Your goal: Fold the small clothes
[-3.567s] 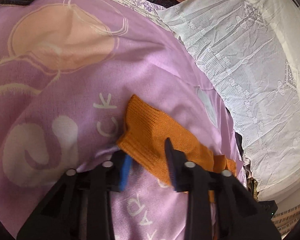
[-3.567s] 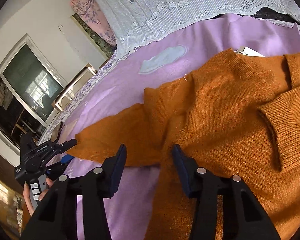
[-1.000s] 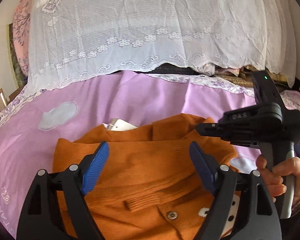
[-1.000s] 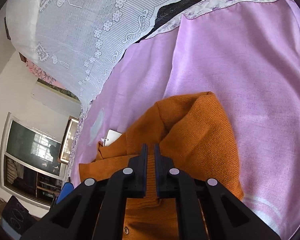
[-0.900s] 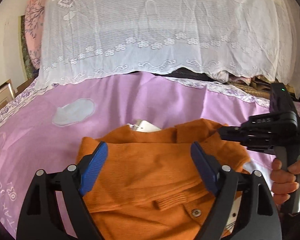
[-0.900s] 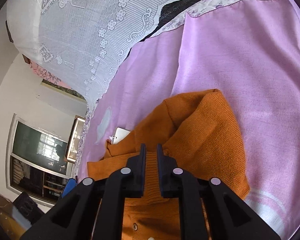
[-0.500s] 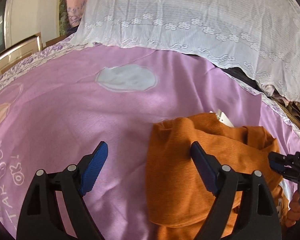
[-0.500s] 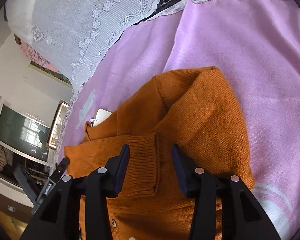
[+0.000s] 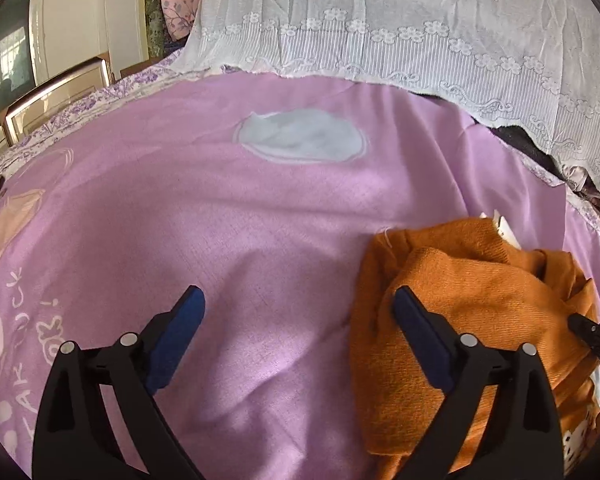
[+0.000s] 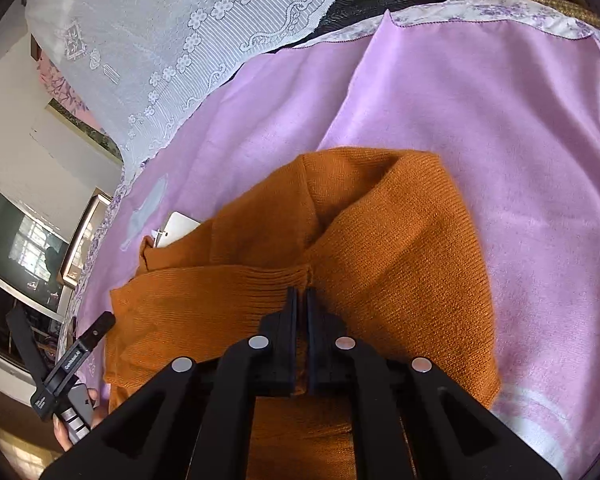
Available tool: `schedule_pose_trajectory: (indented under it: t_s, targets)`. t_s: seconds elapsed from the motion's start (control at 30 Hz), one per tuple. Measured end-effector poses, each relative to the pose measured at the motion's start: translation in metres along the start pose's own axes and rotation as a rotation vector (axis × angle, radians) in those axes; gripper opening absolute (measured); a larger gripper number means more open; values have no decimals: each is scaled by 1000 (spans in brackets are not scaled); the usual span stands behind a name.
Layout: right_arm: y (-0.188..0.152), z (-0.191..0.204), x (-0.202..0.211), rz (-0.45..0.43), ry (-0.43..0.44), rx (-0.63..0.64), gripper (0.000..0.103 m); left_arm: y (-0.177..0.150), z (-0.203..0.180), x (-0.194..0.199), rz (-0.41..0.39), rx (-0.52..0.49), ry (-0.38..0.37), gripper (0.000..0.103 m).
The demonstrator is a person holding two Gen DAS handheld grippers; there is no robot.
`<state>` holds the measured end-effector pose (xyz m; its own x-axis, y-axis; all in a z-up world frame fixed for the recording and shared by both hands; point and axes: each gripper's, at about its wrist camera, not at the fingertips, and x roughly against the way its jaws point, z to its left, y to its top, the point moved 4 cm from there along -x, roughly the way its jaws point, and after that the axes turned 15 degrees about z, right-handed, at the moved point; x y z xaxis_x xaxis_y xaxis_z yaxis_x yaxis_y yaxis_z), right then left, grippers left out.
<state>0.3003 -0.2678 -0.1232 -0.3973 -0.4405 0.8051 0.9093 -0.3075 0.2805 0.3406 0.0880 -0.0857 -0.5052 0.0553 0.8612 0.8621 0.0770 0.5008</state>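
Opening left tool [image 9: 296, 308] beside orange sweater [image 9: 472, 304]

We lose the lower part of the orange cardigan [image 10: 400, 248] behind the right gripper [image 10: 300, 300], its white tag [image 10: 176, 228] is half tucked under the knit, and the hand [image 10: 72, 432] holding the left gripper [image 9: 296, 304] is barely seen.
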Motion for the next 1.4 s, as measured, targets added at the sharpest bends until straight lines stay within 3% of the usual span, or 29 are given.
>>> schedule_pose_trajectory:
  t_s: [0.07, 0.13, 0.2, 0.27, 0.33, 0.53, 0.63, 0.73, 0.77, 0.87, 1.0, 1.03, 1.1, 1.13, 1.17, 1.23, 1.3, 1.4]
  targets:
    - [1, -1, 8, -40, -43, -4, 5, 0, -3, 10, -26, -7, -32, 93]
    - [3, -8, 11, -51, -35, -27, 5, -2, -12, 12, -29, -44, -17, 93]
    - [4, -9, 6, -17, -32, -8, 5, -4, -24, -2, 4, -107, 85, 97]
    - [4, -9, 2, -12, -62, 13, 4, -10, -32, -27, 87, -157, 163, 99]
    - [3, -9, 2, -11, -72, 14, 4, -9, -26, -27, 93, -133, 138, 99]
    - [3, -11, 11, -29, -79, -19, 4, -1, -3, 7, -23, -13, 56, 99]
    - [7, -16, 18, -55, -144, -20, 1, 1, 2, -5, 30, 3, 48, 99]
    - [7, -21, 11, -29, -132, -32, 0, -6, -6, -40, 154, -48, 124, 99]
    - [7, -20, 14, -39, -109, -47, 5, -5, -6, -40, 149, -50, 131, 99]
    - [5, -6, 23, -61, -52, -17, 5, -3, 0, -24, 85, -17, 149, 99]
    - [2, 15, 22, -61, 56, 36, 6, 9, -1, -9, 19, 14, 58, 99]
    - [2, 19, 18, -41, 86, 49, 5, 12, -5, -12, 27, -1, 76, 99]
    - [1, 25, 8, -10, 93, 65, 6, 13, -11, -33, 76, -36, 219, 99]
    - [1, 24, 2, 7, 72, 66, 6, 11, -10, -46, 115, -44, 253, 99]
    - [1, 19, -5, 30, 30, 58, 4, 11, -6, -51, 138, -27, 221, 99]
    - [3, 6, -14, 49, 51, 29, 0, 15, 8, -47, 147, 35, 189, 99]
    - [5, -5, -9, 41, 111, -37, 0, 12, 26, -46, 143, 98, 244, 99]
    - [5, -4, 10, -44, 53, -43, 8, 7, 42, -32, 115, 173, 90, 99]
